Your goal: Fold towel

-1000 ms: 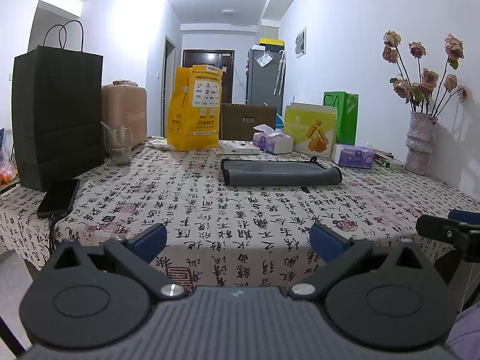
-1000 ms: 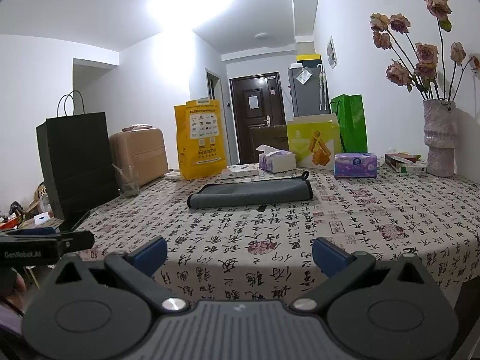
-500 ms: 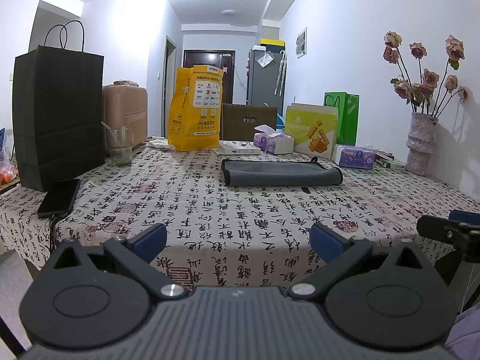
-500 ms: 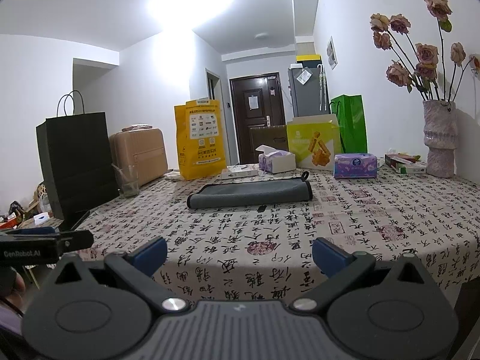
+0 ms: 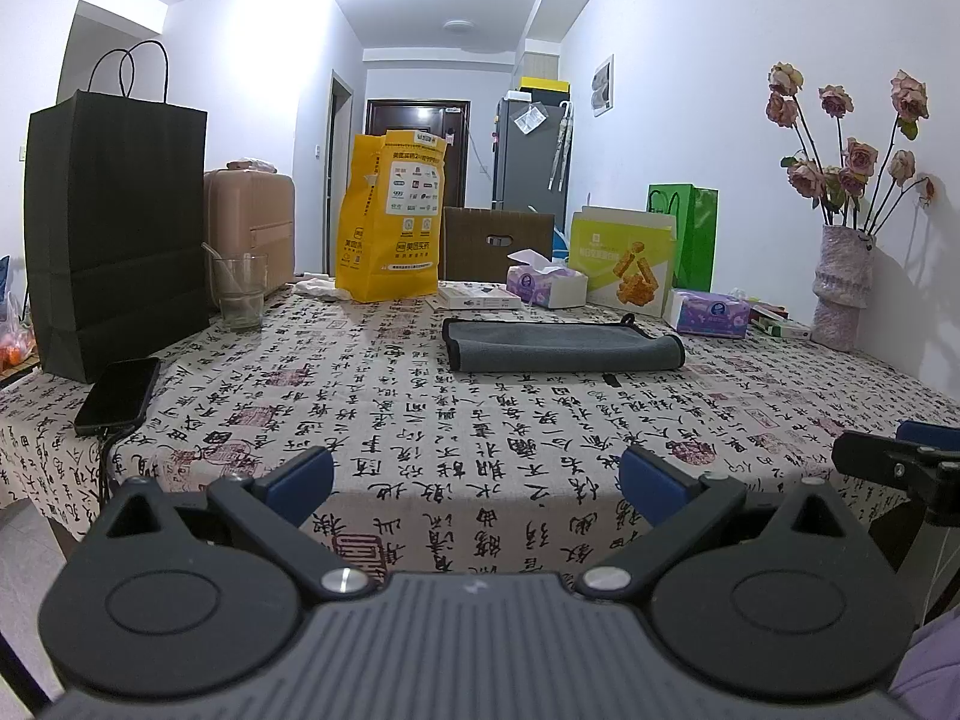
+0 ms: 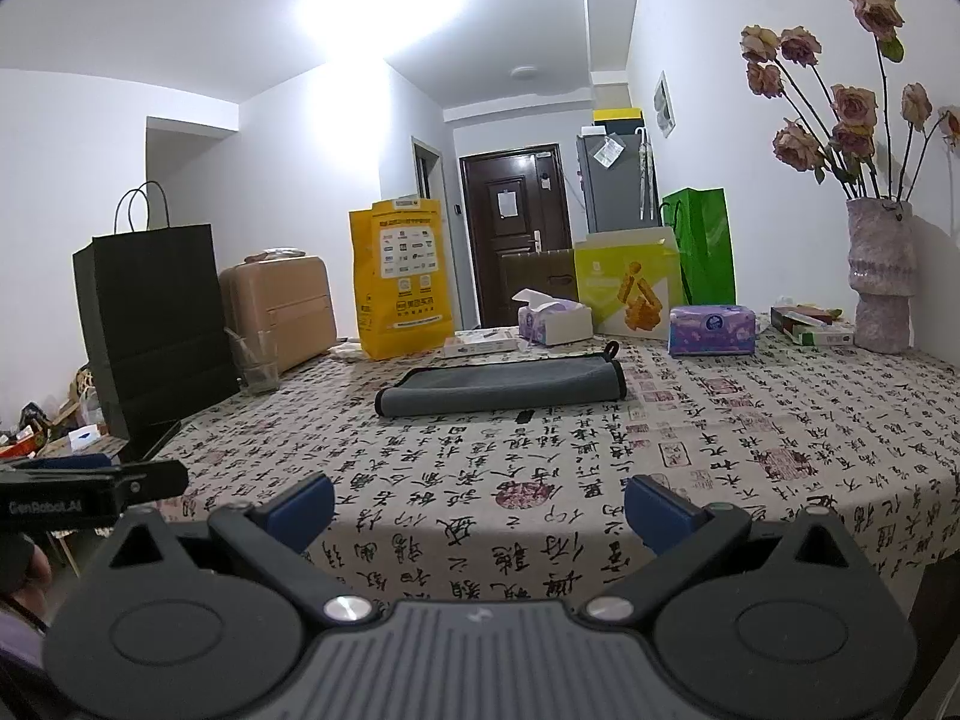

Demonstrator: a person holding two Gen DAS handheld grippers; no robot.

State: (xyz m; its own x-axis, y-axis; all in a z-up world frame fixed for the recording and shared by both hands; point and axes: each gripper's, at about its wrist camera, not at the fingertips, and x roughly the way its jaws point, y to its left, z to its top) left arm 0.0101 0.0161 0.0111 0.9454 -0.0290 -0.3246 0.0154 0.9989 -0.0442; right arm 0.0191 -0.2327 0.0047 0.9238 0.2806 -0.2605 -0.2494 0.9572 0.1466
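At the tabletop's near edge: both tools released, empty.
Left tool (image 5: 477,480) and right tool (image 6: 480,504) hover short of the tabletop (image 5: 420,420); grey towel (image 5: 564,345) lies folded toward the far edge. Risk: pinching the patterned tablecloth (image 6: 720,450) along with it.

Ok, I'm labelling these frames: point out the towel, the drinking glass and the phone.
towel (image 5: 558,348): left wrist view, middle of its grey top.
drinking glass (image 5: 240,291): left wrist view, its front wall.
phone (image 5: 120,393): left wrist view, centre of its dark screen.
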